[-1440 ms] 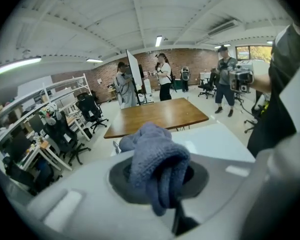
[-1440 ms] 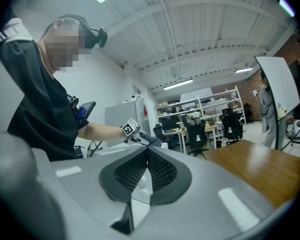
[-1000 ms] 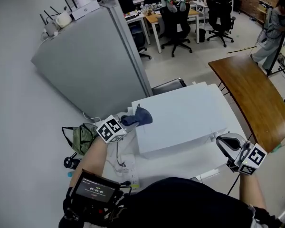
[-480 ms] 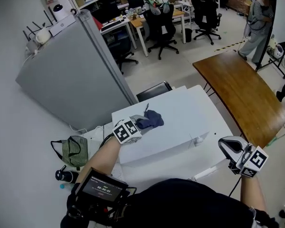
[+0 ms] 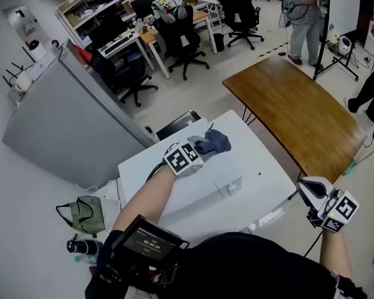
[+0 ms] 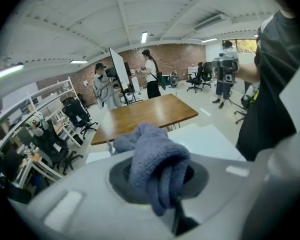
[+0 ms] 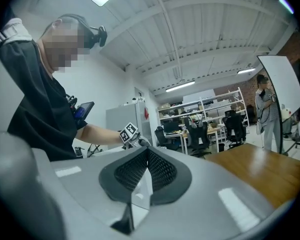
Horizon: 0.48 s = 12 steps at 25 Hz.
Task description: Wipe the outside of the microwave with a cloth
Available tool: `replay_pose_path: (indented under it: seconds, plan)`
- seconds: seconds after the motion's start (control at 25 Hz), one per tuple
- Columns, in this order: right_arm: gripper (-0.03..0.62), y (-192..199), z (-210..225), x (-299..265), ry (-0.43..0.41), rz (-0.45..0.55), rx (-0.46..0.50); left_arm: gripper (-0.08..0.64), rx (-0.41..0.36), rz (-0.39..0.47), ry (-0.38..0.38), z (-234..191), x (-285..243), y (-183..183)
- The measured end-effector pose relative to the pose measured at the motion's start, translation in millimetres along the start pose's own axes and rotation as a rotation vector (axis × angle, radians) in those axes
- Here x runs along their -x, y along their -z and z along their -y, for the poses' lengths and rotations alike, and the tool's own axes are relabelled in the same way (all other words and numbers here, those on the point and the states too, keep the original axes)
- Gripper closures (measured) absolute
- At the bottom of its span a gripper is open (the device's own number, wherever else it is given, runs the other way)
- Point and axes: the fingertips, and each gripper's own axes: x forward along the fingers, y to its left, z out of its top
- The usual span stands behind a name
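Grey and mesh-lined, the right gripper (image 7: 147,171) is nearest. Its jaws are closed together on nothing, and it is held off to the microwave's right, clear of it. Left of the microwave lies a green bag (image 5: 81,209); its contents are hidden. The white microwave (image 5: 174,189) sits on the bench (image 5: 271,182), its inside out of sight from above. On the microwave's top, by the far right corner, the left gripper (image 5: 199,149) is clamped on the blue-grey cloth (image 5: 215,143), which rests against that surface. Wiping the top looks to be the step in hand. Going on calls for steady downward pressure and even sweeps across top and sides.
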Motion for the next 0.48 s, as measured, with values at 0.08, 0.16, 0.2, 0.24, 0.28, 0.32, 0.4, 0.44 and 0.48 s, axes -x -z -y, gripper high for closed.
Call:
replay_pose_path:
  seconds: [0.08, 0.16, 0.2, 0.24, 0.28, 0.32, 0.4, 0.44, 0.48]
  plan:
    - [0.585, -1.5, -11.3, -14.6, -0.041, -0.004, 0.008, 0.500, 0.027, 0.034, 0.007, 11.4, 24.5, 0.1]
    - [0.586, -3.9, -31.7, -37.8, -0.089, -0.006, 0.019, 0.500, 0.047, 0.068, 0.005, 25.0, 64.9, 12.3]
    - [0.586, -4.5, -45.8, -51.9, -0.115, -0.008, 0.026, 0.500, 0.049, 0.079, -0.005, 30.5, 88.2, 25.4]
    - [0.586, -4.7, -61.8, -66.9, -0.144, -0.011, 0.037, 0.500, 0.046, 0.085, -0.023, 35.0, 112.6, 43.3]
    - [0.586, -4.8, -78.8, -81.9, -0.175, -0.012, 0.048, 0.500, 0.042, 0.081, -0.049, 39.7, 137.6, 64.9]
    - [0.586, -4.8, -95.8, -96.1, -0.206, -0.011, 0.057, 0.500, 0.041, 0.069, -0.077, 46.4, 162.8, 88.4]
    - [0.586, -4.0, -127.7, -121.6, -0.266, -0.007, 0.062, 0.500, 0.050, 0.023, -0.127, 65.7, 210.0, 137.4]
    - [0.586, -3.1, -142.3, -133.5, -0.292, -0.008, 0.063, 0.500, 0.059, -0.004, -0.148, 74.9, 230.6, 161.4]
    - [0.586, -1.9, -155.8, -144.9, -0.316, -0.010, 0.065, 0.500, 0.073, -0.026, -0.166, 82.2, 248.1, 183.4]
